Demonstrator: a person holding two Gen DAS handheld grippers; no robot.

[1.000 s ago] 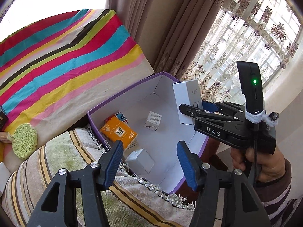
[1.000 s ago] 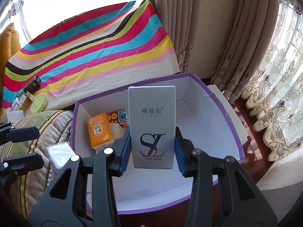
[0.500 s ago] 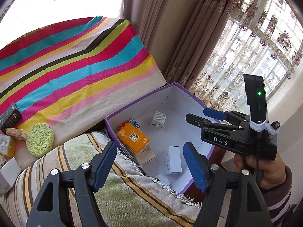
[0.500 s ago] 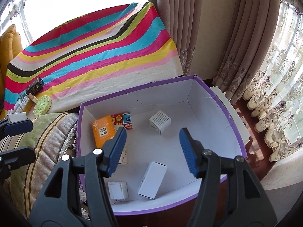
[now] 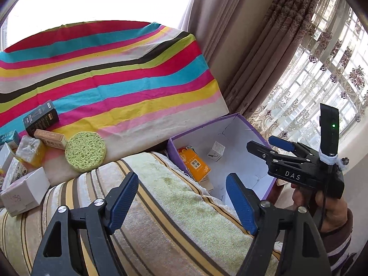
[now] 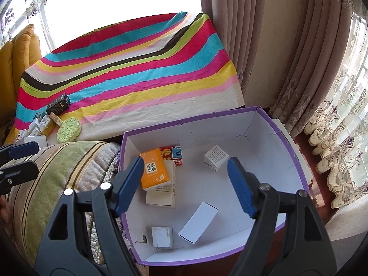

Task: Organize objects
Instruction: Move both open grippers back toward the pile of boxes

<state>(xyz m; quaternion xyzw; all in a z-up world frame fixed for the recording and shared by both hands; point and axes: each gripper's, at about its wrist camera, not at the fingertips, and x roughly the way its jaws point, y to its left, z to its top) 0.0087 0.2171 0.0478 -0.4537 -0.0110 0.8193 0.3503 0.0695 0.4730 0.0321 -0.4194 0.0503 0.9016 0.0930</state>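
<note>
A purple cardboard box (image 6: 296, 161) with a white inside holds an orange packet (image 6: 153, 170), a white cube box (image 6: 215, 158), a long white box (image 6: 198, 222) lying flat, a small white box (image 6: 162, 237) and others. My right gripper (image 6: 185, 186) is open and empty above the box; it also shows in the left wrist view (image 5: 266, 147). My left gripper (image 5: 182, 203) is open and empty over the striped sofa arm (image 5: 174, 209), left of the box (image 5: 174, 145). Loose items lie on the striped cloth: a green sponge (image 5: 85, 151), a black box (image 5: 41, 117), a white box (image 5: 25, 194).
A bright striped cloth (image 6: 138, 85) covers the sofa seat behind the box. Curtains (image 6: 264, 46) hang at the right and behind. A yellow cushion (image 6: 20, 53) stands at the far left. More small boxes (image 5: 13, 151) cluster at the left edge.
My right gripper opened and dropped the long white box into the purple box, then drew back. My left gripper pulled back and swung left toward the items on the cloth.
</note>
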